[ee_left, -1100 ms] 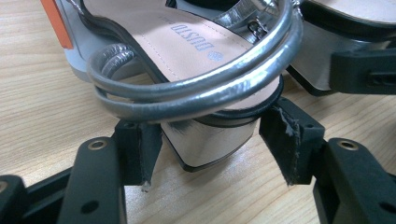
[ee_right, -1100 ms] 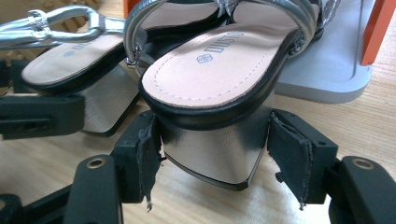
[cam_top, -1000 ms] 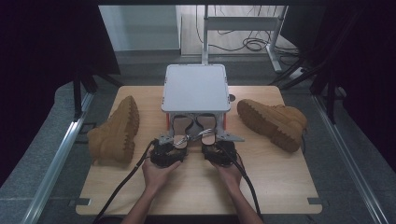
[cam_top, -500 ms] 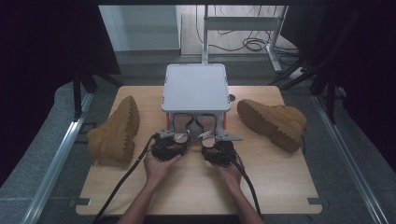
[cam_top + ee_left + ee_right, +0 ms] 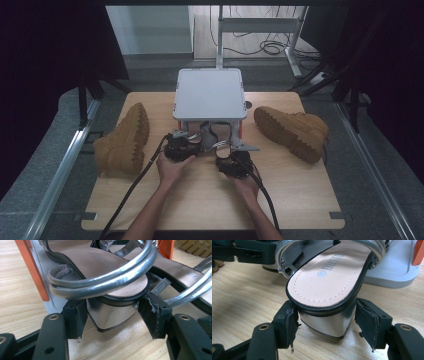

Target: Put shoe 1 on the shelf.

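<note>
The two silver sandals sit on the worktop [image 5: 300, 200] at the front of the grey rack [image 5: 209, 95], and we now have a claw around each heel: the left sandal's heel [image 5: 111, 315] and the right sandal's heel [image 5: 329, 322]. A moment ago our hands were a bit farther back, and now the left claw [image 5: 112, 317] and right claw [image 5: 328, 325] have slid in. Both are open with gaps at the sides, holding nothing, so we think squeezing comes next; the two tan boots [image 5: 122, 140] lie well apart.
</note>
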Demonstrator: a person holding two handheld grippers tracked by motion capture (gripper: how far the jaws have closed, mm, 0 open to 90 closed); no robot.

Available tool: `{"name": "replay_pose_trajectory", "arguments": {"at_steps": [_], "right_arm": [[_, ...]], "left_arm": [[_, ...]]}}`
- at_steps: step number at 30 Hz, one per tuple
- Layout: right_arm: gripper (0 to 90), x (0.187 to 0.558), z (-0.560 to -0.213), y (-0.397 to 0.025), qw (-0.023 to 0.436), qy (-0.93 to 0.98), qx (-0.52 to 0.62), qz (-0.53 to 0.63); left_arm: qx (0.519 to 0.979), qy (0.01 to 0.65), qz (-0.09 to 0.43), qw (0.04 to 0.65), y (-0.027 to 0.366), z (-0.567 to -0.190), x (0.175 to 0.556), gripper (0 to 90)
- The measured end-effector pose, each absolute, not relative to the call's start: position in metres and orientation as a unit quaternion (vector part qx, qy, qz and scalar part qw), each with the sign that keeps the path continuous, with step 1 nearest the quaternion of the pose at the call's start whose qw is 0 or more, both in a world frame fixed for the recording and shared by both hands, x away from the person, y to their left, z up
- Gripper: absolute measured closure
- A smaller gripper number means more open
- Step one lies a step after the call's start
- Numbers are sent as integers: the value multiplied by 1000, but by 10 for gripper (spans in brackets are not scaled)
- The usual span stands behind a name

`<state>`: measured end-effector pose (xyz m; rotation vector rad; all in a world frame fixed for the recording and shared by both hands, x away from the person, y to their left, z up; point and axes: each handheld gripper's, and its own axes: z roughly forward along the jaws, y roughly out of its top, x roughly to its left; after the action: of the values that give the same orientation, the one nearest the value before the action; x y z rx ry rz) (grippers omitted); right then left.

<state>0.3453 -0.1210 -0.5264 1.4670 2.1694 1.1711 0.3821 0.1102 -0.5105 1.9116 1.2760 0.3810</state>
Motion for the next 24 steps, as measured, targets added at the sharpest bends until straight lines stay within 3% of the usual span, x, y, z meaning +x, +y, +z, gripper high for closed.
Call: {"name": "replay_pose_trajectory", "arguments": {"at_steps": [24], "right_arm": [[363, 364, -521, -116, 147, 736, 515, 415]], "left_arm": [[758, 503, 148, 388, 107, -515, 382, 409]]}}
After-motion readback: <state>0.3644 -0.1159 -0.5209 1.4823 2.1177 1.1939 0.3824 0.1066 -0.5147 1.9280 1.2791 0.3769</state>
